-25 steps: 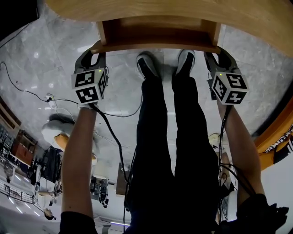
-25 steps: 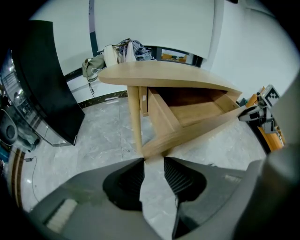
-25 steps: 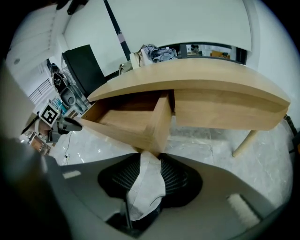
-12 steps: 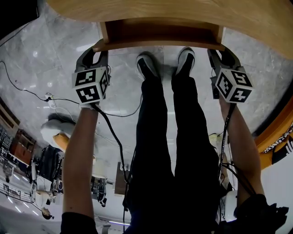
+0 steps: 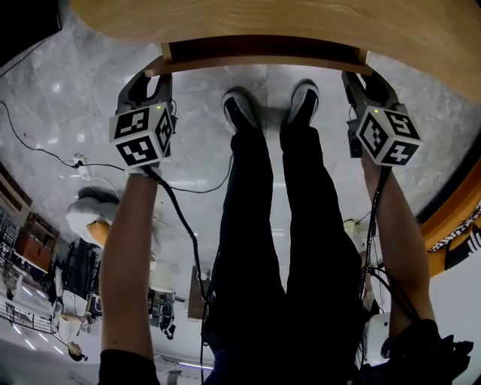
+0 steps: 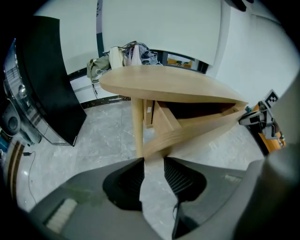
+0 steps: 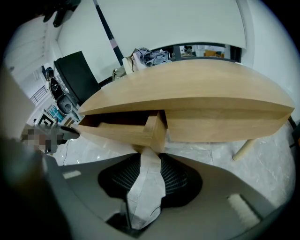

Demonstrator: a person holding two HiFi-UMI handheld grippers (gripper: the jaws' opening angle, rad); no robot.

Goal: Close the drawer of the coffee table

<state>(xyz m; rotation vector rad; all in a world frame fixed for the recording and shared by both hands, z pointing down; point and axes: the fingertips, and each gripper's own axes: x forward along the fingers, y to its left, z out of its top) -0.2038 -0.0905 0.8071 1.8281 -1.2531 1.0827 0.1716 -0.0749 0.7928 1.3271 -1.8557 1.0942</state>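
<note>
The coffee table's curved wooden top [image 5: 301, 22] runs along the top of the head view. Beneath it the drawer front [image 5: 263, 62] sticks out only a little. My left gripper [image 5: 152, 74] is at the drawer front's left end and my right gripper [image 5: 357, 75] at its right end. In the left gripper view the board's end [image 6: 197, 123] runs down between the tips of the left gripper [image 6: 153, 160]. In the right gripper view the drawer's corner [image 7: 154, 133] sits at the tips of the right gripper [image 7: 151, 154]. Each pair of jaws stands narrowly apart, closed on the board.
The person's legs and shoes [image 5: 240, 105] stand on the marble floor between the grippers. A round table leg [image 6: 137, 126] is close by the left gripper. Cables [image 5: 45, 150] trail at the left. A black panel [image 6: 47, 79] and a clothes pile [image 6: 133, 51] lie beyond the table.
The drawer has slid in under the tabletop; its inside, visible earlier, is now nearly hidden. Both grippers moved with it, away from the person.
</note>
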